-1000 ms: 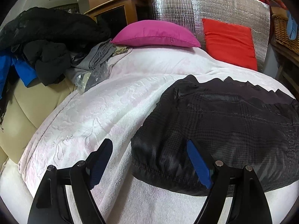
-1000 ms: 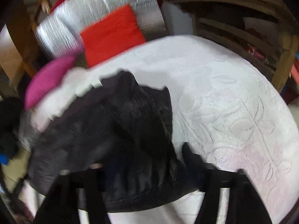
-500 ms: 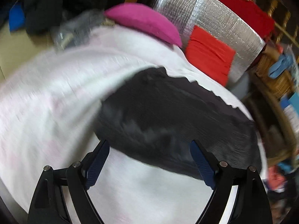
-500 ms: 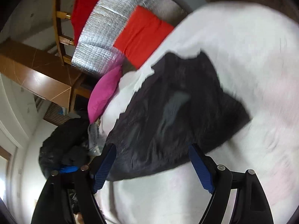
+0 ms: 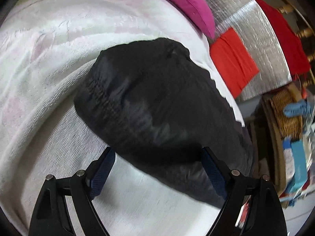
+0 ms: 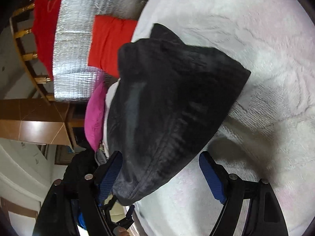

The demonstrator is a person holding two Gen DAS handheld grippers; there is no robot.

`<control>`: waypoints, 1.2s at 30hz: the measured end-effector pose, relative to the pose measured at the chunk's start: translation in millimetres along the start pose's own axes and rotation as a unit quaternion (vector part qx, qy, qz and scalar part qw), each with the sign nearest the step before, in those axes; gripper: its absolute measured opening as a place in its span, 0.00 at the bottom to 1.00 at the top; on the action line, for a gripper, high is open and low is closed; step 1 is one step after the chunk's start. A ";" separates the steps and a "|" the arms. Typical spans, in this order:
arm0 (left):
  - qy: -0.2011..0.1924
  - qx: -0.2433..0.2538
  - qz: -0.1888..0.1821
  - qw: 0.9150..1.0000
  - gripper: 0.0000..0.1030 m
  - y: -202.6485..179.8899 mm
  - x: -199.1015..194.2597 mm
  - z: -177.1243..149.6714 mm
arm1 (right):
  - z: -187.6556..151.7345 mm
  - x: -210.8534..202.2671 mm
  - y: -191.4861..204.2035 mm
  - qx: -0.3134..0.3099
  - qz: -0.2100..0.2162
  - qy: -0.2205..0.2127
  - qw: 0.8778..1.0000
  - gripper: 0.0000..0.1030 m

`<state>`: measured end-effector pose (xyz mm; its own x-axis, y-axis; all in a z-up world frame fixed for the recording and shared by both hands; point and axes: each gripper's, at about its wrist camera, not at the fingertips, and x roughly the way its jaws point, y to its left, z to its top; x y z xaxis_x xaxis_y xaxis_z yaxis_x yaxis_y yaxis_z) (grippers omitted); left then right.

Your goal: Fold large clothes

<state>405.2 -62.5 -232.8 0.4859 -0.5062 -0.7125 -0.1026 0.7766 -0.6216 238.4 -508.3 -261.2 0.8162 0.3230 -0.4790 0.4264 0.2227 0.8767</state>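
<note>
a black, slightly shiny, folded garment with a ribbed hem (image 5: 157, 106) is seen lying on a white, textured, plush blanket (image 5: 49, 63) that covers the bed. everything else is placed here relative to that garment.

in the left wrist view, the left gripper (image 5: 157, 169) is held just in front of the garment's near edge, with its jaws spread wide. the garment's edge is seen between the blue pads (image 5: 212, 175), but nothing is gripped by them. beyond the garment's far end, a magenta cushion (image 5: 189, 4) is seen lying on the blanket. further back, a red square cushion (image 5: 232, 59) is propped against a silver quilted foil sheet (image 5: 256, 29). to the garment's right, off the bed, a woven wicker basket (image 5: 285, 116) is seen.

in the right wrist view, the right gripper (image 6: 159, 175) is held at the garment's near corner (image 6: 167, 108), also wide open. that corner sits between the two blue pads (image 6: 211, 179), nearer the left one; whether it is touched cannot be told. nothing is clamped. the blanket (image 6: 256, 39) is seen spread out to the garment's right. a dark pile of clothes (image 6: 78, 169) is seen beyond the garment's left side, below the magenta cushion (image 6: 94, 118).
</note>
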 end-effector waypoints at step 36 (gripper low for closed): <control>-0.053 0.072 0.033 0.995 0.24 -7.5 -41.1 -45.3 | -43.1 -17.2 54.6 -0.211 -0.065 -0.095 0.971 0.40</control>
<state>346.7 -64.5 -213.6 0.5716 -0.4163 -0.7070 -0.0159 0.8559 -0.5168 230.8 -462.0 -207.0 0.8399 0.1006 -0.5334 0.3663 0.6200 0.6938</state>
